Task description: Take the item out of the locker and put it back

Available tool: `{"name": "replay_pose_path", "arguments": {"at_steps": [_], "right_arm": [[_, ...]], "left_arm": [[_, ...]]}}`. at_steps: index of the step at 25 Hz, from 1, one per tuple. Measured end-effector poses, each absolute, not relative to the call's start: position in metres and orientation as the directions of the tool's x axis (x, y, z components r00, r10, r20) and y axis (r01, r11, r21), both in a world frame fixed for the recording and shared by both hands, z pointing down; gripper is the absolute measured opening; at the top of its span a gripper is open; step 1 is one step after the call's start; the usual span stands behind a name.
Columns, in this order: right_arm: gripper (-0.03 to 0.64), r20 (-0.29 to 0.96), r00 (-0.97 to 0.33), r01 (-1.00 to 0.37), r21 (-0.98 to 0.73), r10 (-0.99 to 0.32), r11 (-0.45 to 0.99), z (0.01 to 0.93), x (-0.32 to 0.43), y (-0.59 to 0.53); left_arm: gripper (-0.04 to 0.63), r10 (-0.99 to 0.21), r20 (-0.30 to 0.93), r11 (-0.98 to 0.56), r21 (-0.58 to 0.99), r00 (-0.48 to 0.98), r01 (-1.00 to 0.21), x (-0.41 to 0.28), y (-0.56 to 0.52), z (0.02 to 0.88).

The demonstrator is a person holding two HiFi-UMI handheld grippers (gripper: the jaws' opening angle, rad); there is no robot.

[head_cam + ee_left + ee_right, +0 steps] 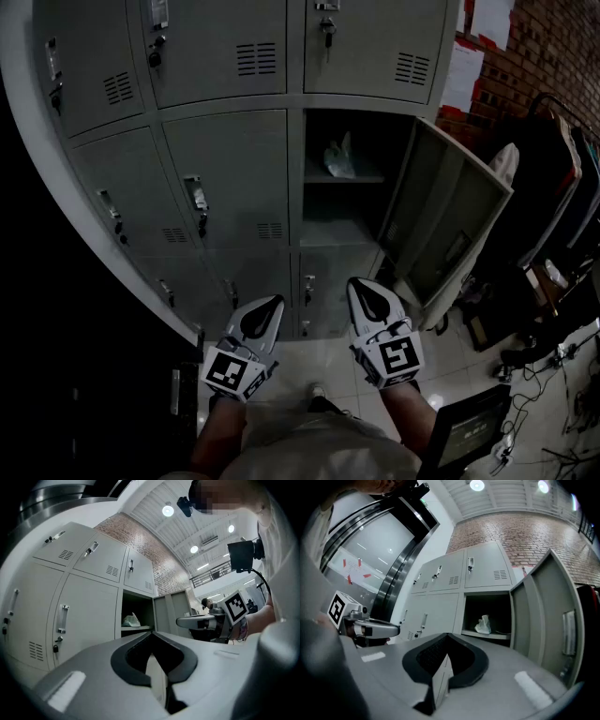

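The job has not really started. The bag (pixel 339 159) sits on the top shelf (pixel 361 177) inside the open locker (pixel 337 214). It looks small, pale and crumpled. The door (pixel 441 216) is swung wide open to the right.

Both grippers are held low in front of the person, well apart from the bag. The left gripper (pixel 273 304) is clenched with nothing in it. The right gripper (pixel 358 284) is clenched and empty too.

How to do the next bit well, I think:

- Use the right gripper, since it is nearer the open locker.
- Open it wide before it goes in. A closed gripper would only push the bag back.
- Lift it up to the shelf and go straight in through the opening. Stay away from the door on the right and the locker edge on the left.
- Pinch the bunched-up top of the bag, not the flat bottom. The bag looks soft, so it may squash or slip.
- Close gently and lift a little before pulling out, so the bag does not drag on the shelf.
- Keep the left gripper out of the way. It could hold the door if the door starts to swing.
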State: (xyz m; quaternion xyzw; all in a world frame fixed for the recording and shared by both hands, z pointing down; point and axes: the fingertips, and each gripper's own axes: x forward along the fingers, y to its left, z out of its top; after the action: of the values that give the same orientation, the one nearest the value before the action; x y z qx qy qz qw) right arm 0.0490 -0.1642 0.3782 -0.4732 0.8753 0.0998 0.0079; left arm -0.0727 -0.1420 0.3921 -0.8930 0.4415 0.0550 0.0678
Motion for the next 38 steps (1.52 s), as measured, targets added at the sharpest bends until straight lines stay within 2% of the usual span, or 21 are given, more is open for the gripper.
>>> {"name": "replay_pose_path", "arguments": {"at_steps": [12, 14, 15, 19, 22, 28, 29, 30, 32, 38], "right_arm": [[-0.004, -0.062, -0.606, -0.789, 0.177, -0.793, 0.589, 0.362, 0.061, -0.294], [0.046, -0.049, -0.597, -0.796, 0.162, -0.801, 0.583, 0.366, 0.061, -0.312], [0.108, -0.051, -0.583, -0.807, 0.152, -0.811, 0.570, 0.364, 0.062, -0.322], [0.254, -0.087, -0.527, -0.848, 0.111, -0.845, 0.518, 0.350, 0.064, -0.370], [0.288, -0.099, -0.502, -0.864, 0.110, -0.859, 0.492, 0.334, 0.064, -0.406], [0.285, -0.071, -0.453, -0.889, 0.113, -0.889, 0.444, 0.331, 0.066, -0.462], [0.266, -0.058, -0.445, -0.892, 0.118, -0.894, 0.436, 0.334, 0.067, -0.467], [0.218, -0.044, -0.440, -0.893, 0.128, -0.897, 0.432, 0.338, 0.067, -0.471], [0.037, -0.021, -0.444, -0.888, 0.149, -0.896, 0.436, 0.343, 0.064, -0.476], [0.014, -0.074, -0.459, -0.881, 0.169, -0.886, 0.442, 0.334, 0.064, -0.456]], "left_arm": [[-0.002, -0.784, -0.149, -0.603, -0.042, 0.602, -0.796, -0.047, -0.264, 0.379], [-0.002, -0.777, -0.139, -0.615, -0.042, 0.614, -0.788, -0.045, -0.275, 0.381], [-0.002, -0.771, -0.135, -0.623, -0.044, 0.622, -0.781, -0.044, -0.280, 0.381], [-0.002, -0.758, -0.123, -0.641, -0.046, 0.641, -0.766, -0.047, -0.300, 0.382], [-0.002, -0.764, -0.115, -0.635, -0.042, 0.635, -0.771, -0.053, -0.313, 0.383], [-0.002, -0.769, -0.122, -0.627, -0.046, 0.628, -0.777, -0.067, -0.336, 0.383], [-0.002, -0.770, -0.124, -0.626, -0.047, 0.626, -0.779, -0.069, -0.339, 0.382], [-0.002, -0.772, -0.126, -0.623, -0.047, 0.623, -0.781, -0.072, -0.341, 0.381], [-0.002, -0.776, -0.127, -0.618, -0.047, 0.618, -0.785, -0.077, -0.345, 0.380], [-0.002, -0.770, -0.127, -0.625, -0.048, 0.625, -0.779, -0.085, -0.352, 0.378]]}}
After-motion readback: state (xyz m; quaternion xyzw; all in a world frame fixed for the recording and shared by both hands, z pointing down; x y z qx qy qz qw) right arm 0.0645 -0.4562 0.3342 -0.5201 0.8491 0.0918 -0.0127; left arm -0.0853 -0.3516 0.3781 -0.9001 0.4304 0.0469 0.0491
